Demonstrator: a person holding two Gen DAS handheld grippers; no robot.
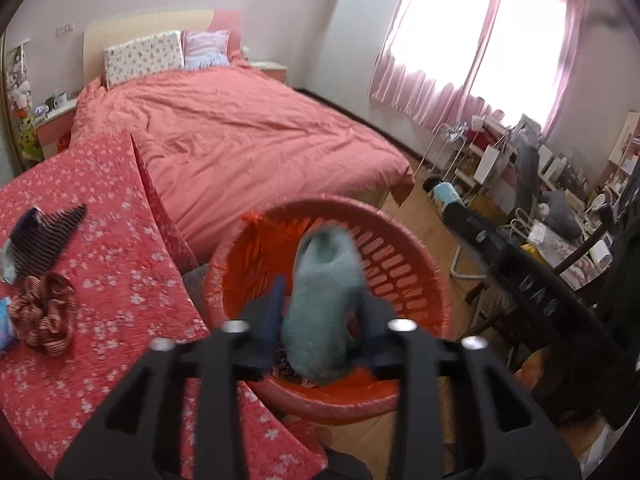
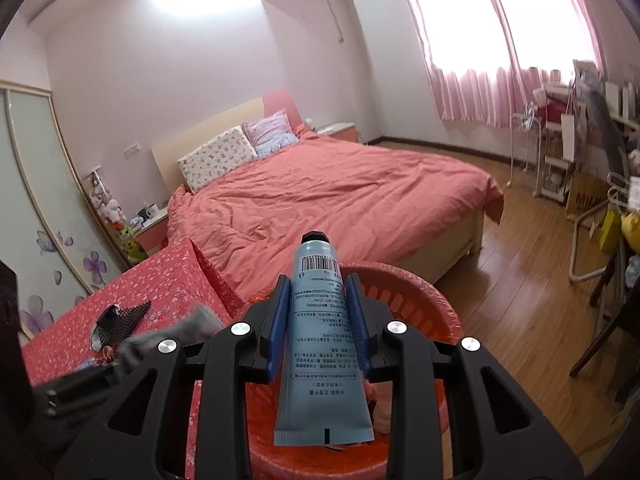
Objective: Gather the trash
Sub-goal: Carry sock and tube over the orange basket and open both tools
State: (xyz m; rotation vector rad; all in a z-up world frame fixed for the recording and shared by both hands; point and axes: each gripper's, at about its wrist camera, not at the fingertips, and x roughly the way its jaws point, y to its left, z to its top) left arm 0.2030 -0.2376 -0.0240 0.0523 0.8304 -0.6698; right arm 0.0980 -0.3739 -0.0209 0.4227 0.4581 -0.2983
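- Right now my left tongs [image 1: 320, 316] hang over the red basket [image 1: 400, 256] with a pale blue-grey sock [image 1: 320, 304] between the blue pads; the sock is blurred, the pads stand apart from it, and the jaws are spread.
- My right tongs [image 2: 319, 320] pinch a pale blue tube [image 2: 320, 344] across its middle, black cap pointing away from me, crimped flat end toward the camera, a barcode and small print on its face.
- Under that tube I see the same red basket [image 2: 416, 292], with slotted walls and some scraps lying in its bottom that I cannot make out.
- Just left of the basket is the table [image 1: 120, 280], covered in a red cloth with small white flowers.
- On that cloth lie a dark striped wrapper [image 1: 44, 240] and, near it, a brown striped scrunchie [image 1: 46, 316].
- Behind table and basket stands a bed [image 1: 248, 140] under a salmon cover, two pillows [image 1: 144, 54] propped against its headboard.
- Off to the right, wooden floor [image 2: 520, 280], pink curtains [image 1: 420, 92] at a bright window, and cluttered shelves along the wall.
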